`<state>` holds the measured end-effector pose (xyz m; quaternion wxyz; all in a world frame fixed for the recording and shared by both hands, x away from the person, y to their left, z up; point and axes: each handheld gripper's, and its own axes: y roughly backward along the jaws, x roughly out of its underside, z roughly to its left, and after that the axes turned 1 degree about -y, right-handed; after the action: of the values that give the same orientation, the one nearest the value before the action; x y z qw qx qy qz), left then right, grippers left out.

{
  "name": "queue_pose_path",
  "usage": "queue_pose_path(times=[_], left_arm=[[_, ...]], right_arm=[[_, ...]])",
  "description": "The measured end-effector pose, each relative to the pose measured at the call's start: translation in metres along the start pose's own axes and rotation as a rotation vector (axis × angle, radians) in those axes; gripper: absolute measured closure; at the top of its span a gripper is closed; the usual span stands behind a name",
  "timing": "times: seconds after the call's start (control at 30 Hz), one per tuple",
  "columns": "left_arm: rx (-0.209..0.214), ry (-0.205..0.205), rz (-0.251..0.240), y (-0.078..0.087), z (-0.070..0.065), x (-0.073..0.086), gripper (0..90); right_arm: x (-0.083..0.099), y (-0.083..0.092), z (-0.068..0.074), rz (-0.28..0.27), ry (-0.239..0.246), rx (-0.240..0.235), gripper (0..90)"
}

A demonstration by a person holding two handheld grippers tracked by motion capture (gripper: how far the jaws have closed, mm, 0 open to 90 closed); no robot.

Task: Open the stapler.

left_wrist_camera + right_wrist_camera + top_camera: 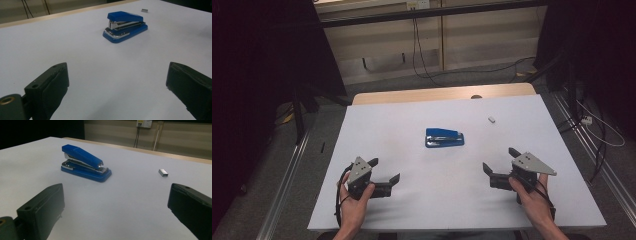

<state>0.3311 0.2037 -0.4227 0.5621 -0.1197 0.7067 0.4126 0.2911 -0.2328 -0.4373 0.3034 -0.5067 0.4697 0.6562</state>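
While my own forearms run off the bottom edge of the high view, I can make out little of the room's sides, which sink into black at the left and right of the frame. My left gripper point(386, 170) sits at the lower left with its jaws spread apart and nothing between them; my right gripper point(500, 159) mirrors it at the lower right, jaws likewise apart and bare. In both gripper views the jaws are cut off by the bottom corners, so I see only their padded inner faces. I find the blue stapler point(444, 138) lying closed near the middle of the frame, well apart from both grippers, its metal parts showing in the left gripper view point(125, 26). Toward the upper right lies a small grey block of staples point(492, 119), too small there to read, clearer in the right gripper view point(163, 172). I see the white table point(422, 210) otherwise bare, a wooden edge along its far side, cables point(422, 55) hanging against a pale wall beyond
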Motion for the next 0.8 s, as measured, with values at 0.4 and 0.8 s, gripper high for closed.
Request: queue_pose_path(times=[0.4, 0.8], left_arm=[[0.026, 0.017, 0.036, -0.015, 0.0, -0.002, 5.5], [0.056, 0.011, -0.024, -0.031, -0.004, -0.017, 5.5]], right_arm=[[-0.007, -0.013, 0.01, 0.004, 0.028, -0.054, 1.9], [-0.018, -0.038, 0.033, 0.009, 0.089, -0.146, 5.8]])
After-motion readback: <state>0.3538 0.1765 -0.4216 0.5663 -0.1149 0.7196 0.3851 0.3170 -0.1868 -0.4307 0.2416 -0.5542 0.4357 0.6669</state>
